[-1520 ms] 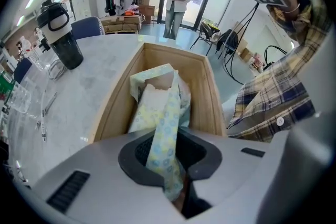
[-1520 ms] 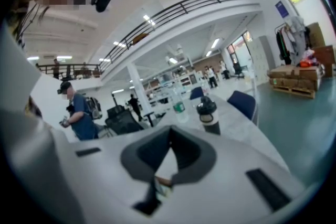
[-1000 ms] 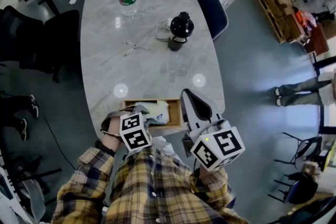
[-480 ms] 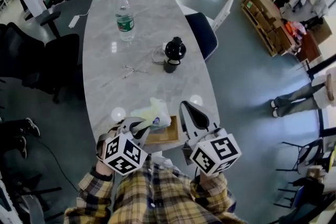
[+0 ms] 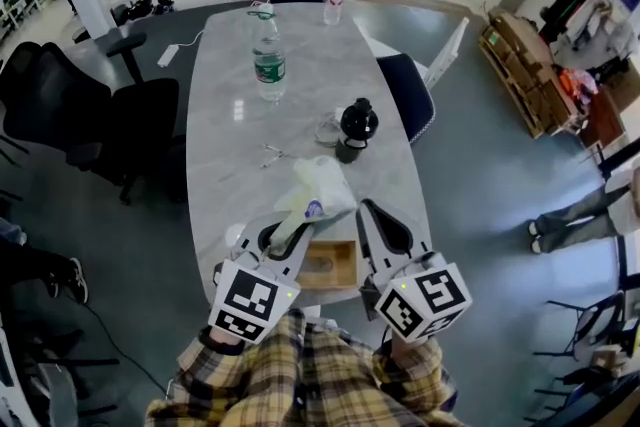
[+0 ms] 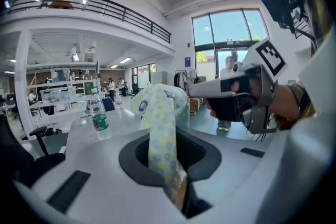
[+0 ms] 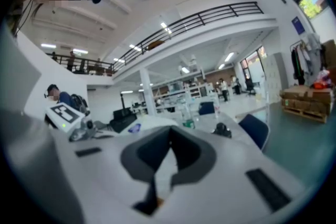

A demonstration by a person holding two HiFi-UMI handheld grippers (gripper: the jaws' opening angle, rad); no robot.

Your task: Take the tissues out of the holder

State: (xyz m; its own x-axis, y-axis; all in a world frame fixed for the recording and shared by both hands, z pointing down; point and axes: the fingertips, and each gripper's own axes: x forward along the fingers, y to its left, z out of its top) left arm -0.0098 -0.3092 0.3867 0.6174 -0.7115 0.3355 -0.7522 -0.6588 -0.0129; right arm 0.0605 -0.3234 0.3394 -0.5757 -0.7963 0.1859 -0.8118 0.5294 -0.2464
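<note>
Wide workshop hall with a grey floor (image 5: 480,175) surrounds a long, pale marble-look table (image 5: 230,115). Black office chairs (image 5: 70,110) stand along its left side and a blue chair (image 5: 408,100) along its right. On the table's far half stands a clear water bottle (image 5: 267,55) with a green label, and nearer the middle a small black jar-like item (image 5: 355,125). What exactly that item is cannot be told from the head view.

At the near edge of the table lies a shallow wooden holder (image 5: 330,265), seen between the two grippers. Its inside seems to show bare wood.

The left gripper (image 5: 290,233) points across the table and is clenched on a soft pack of tissues (image 5: 318,187). The pack is pale yellow with a printed pattern and a blue round mark. It hangs in the air above the holder, clear of the wood. In the left gripper view the pack's narrow end (image 6: 163,155) is pinched between the jaws while its bulk (image 6: 160,102) stands up beyond them.

The right gripper (image 5: 368,211) is held just beside the holder's right end. Its jaws (image 7: 163,165) are drawn together with nothing between them.
</note>
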